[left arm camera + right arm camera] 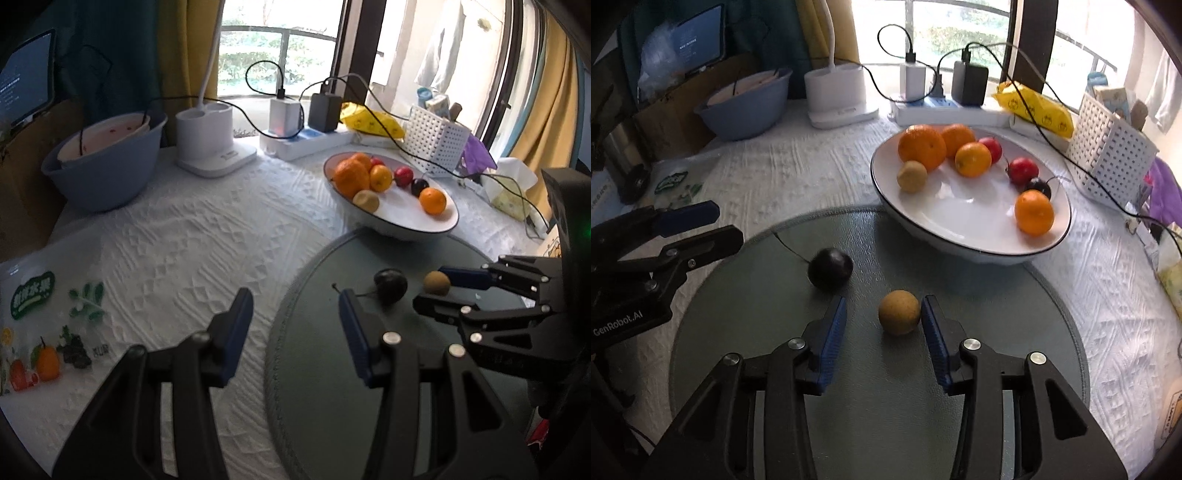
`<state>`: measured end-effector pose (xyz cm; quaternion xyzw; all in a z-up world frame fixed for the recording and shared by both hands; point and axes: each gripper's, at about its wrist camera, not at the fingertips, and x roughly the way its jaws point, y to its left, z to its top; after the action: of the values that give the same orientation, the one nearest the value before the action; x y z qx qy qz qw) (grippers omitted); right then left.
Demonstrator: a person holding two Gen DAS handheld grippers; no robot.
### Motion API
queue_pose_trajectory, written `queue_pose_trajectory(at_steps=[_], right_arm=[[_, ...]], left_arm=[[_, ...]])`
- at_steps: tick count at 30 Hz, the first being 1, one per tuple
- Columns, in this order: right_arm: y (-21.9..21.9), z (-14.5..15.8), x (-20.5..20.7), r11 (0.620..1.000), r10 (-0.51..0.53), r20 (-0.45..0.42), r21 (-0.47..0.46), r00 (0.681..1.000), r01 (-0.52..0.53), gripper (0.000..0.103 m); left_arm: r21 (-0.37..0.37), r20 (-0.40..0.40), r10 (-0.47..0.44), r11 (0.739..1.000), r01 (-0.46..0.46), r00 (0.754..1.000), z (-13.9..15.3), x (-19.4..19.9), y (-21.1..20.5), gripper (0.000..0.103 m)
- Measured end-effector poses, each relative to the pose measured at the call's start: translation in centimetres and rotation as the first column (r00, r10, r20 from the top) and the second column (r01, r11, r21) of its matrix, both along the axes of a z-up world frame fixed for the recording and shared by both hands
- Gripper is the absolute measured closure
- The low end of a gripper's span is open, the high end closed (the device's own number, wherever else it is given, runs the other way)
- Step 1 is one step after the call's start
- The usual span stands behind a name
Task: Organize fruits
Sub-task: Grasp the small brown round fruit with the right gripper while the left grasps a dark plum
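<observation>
A: Right tongs point(884, 314)?
B: Parted, brown fruit point(899, 312) between them on the mat point(746, 354), gap on its left side.
A: Left tongs point(295, 325)?
B: Parted, empty; plum point(390, 285) just beyond them.

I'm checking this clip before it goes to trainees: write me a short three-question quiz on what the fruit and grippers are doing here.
1. True or false: the right gripper is clamped on the brown round fruit.
2. Which fruit lies on the grey round mat beside the brown one? A) an orange B) a dark plum C) a red fruit
3. Fill in: the oranges sit in the white ____.

Key:
1. False: the fruit rests on the mat between open jaws; a gap shows on its left side.
2. B.
3. Bowl.
</observation>
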<state>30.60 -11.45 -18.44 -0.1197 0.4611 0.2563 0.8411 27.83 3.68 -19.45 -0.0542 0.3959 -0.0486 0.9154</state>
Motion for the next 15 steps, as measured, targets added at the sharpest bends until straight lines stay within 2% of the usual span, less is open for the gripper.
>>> queue_pose_trajectory(at_steps=[6,9,15], right_arm=[[-0.3,-0.4,0.5,1.0,-0.007,-0.003,-0.002,1.0,0.007,0.061],[-0.4,-0.3,0.6,1.0,-0.012,0.002,-0.003,1.0,0.012,0.077],[-0.9,-0.2,0.8,1.0,-0.014,-0.004,0.013,1.0,0.014,0.078]], left_arm=[[-0.002,-0.01,0.0,1.0,0.0,1.0,-0.3,0.4,-0.1,0.053],[-0.001,-0.017,-0.002,1.0,0.002,1.0,-0.4,0.5,-0.3,0.053],[0.0,-0.017,-0.034,0.999,0.034,0.999,-0.1,0.7,-1.7,0.053]])
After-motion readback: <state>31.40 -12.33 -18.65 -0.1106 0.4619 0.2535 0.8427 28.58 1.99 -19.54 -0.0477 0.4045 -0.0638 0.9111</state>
